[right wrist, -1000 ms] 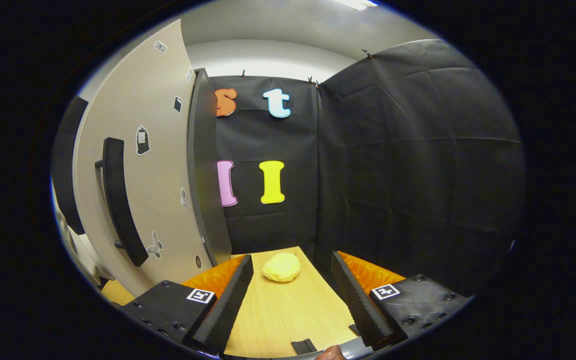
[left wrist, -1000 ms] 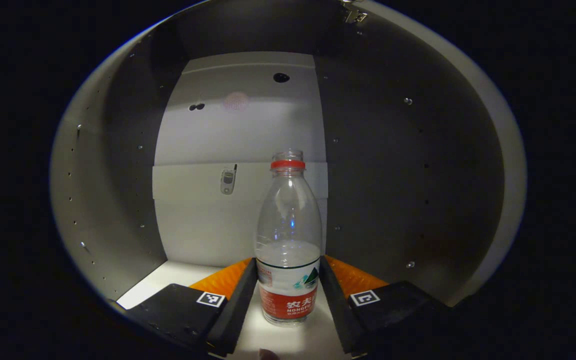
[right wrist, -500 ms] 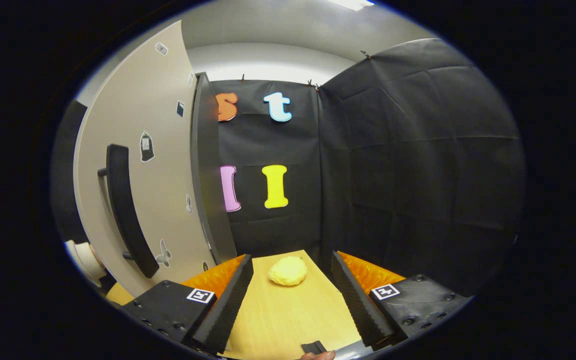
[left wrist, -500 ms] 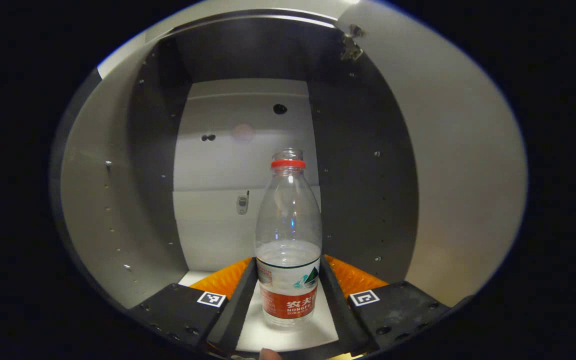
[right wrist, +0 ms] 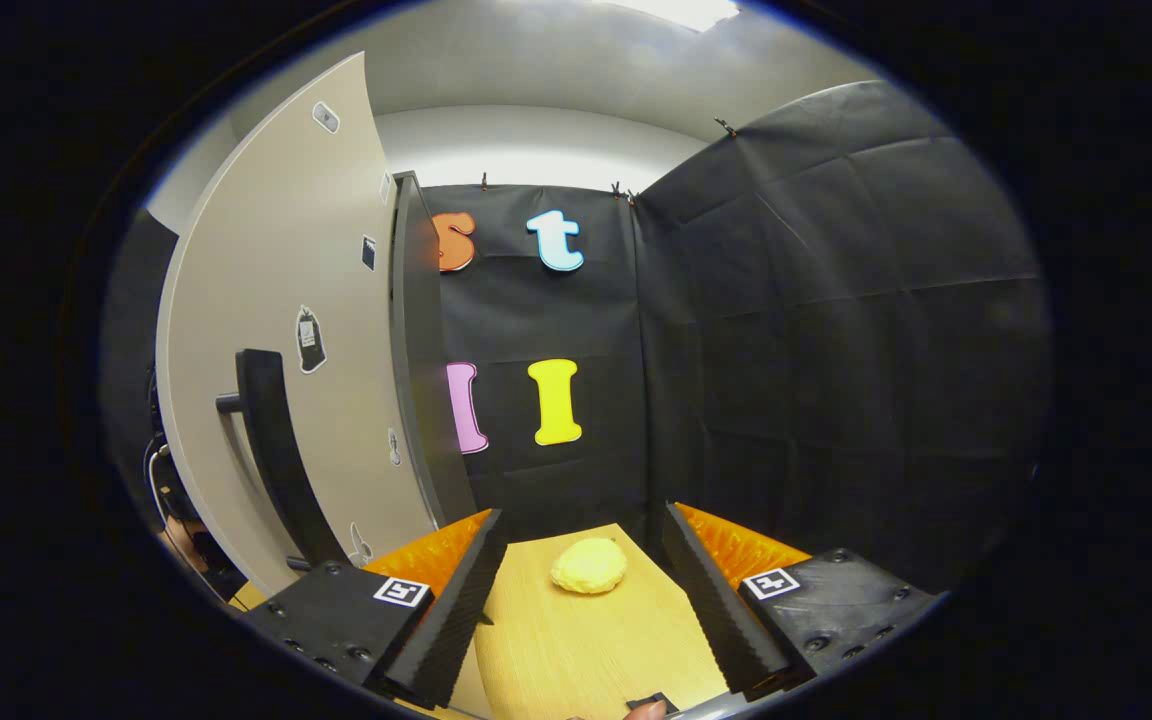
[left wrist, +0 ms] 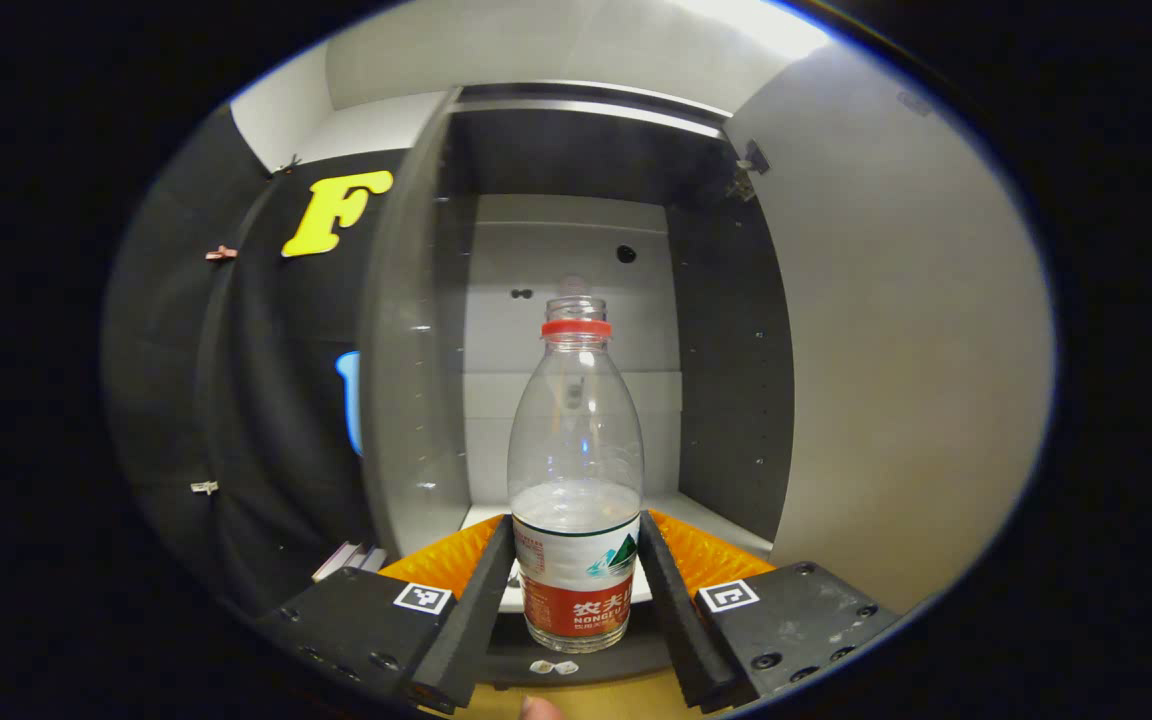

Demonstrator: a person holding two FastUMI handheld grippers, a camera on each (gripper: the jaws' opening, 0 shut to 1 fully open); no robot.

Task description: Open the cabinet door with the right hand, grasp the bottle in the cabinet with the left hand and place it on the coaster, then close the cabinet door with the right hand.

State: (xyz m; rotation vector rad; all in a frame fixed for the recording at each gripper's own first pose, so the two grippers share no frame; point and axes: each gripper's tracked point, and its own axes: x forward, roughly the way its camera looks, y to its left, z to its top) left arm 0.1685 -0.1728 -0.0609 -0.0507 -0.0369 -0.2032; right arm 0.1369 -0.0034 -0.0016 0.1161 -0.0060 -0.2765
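While clamped between both black finger pads of the left gripper (left wrist: 576, 590), bottle (left wrist: 576, 470) upright at centre of the left gripper view, clear plastic, red neck ring, no cap visible, red-and-white label, a little liquid reaching the label's top edge. Bottle base pictured clear of the white cabinet floor (left wrist: 696, 510), hanging in front of the shelf edge, out over a strip of wooden table (left wrist: 596, 700). To the left, black booth cloth and the cabinet's grey left side panel (left wrist: 401, 360). Behind the bottle, open cabinet (left wrist: 576, 280) with pale back wall and dark inner sides dotted with shelf-pin holes. To the right, pale inner face of the open cabinet door (left wrist: 906, 350), hinge at its top near corner. Fingertip of the holding hand just visible at the bottom edge.

Seen in the right gripper view, far left, outer face of the same cabinet door (right wrist: 286, 330) swung open, decorated with small stickers, black bar handle (right wrist: 276, 460) running down it. Right gripper (right wrist: 584, 600) held low over the wooden table (right wrist: 576, 650), fingers (right wrist: 446, 610) spread wide apart, gripping nothing, not touching the handle. Between and beyond the fingers, a yellow lumpy object (right wrist: 589, 566) resting on the tabletop near the far black cloth wall. Coaster not identifiable.
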